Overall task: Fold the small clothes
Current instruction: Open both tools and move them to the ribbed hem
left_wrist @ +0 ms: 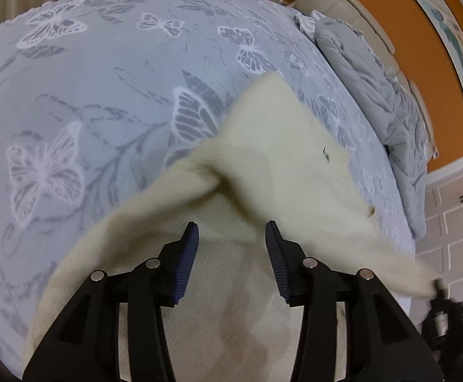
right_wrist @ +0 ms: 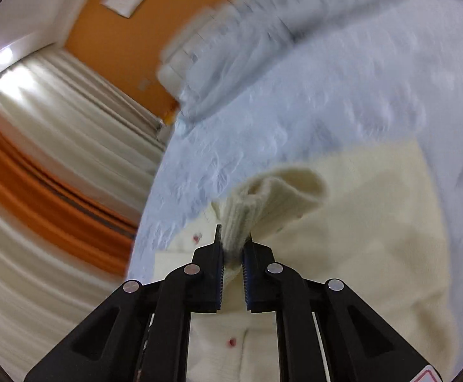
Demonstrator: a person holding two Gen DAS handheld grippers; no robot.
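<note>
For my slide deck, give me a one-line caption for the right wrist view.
Right gripper pinches the ribbed edge of a cream sweater above the pale blue bedspread.

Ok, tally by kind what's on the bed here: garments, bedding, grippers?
Cream knit garment: 1
Grey quilt bunched at the bed's far edge: 1
Butterfly-print bedspread: 1
Grippers: 2, left gripper open over the knit, right gripper shut on its ribbed edge
Total: 5

Fuzzy cream knit sweater (left_wrist: 273,146), matt printed cloth bedspread (left_wrist: 104,79), ribbed blue pads (left_wrist: 187,264)
</note>
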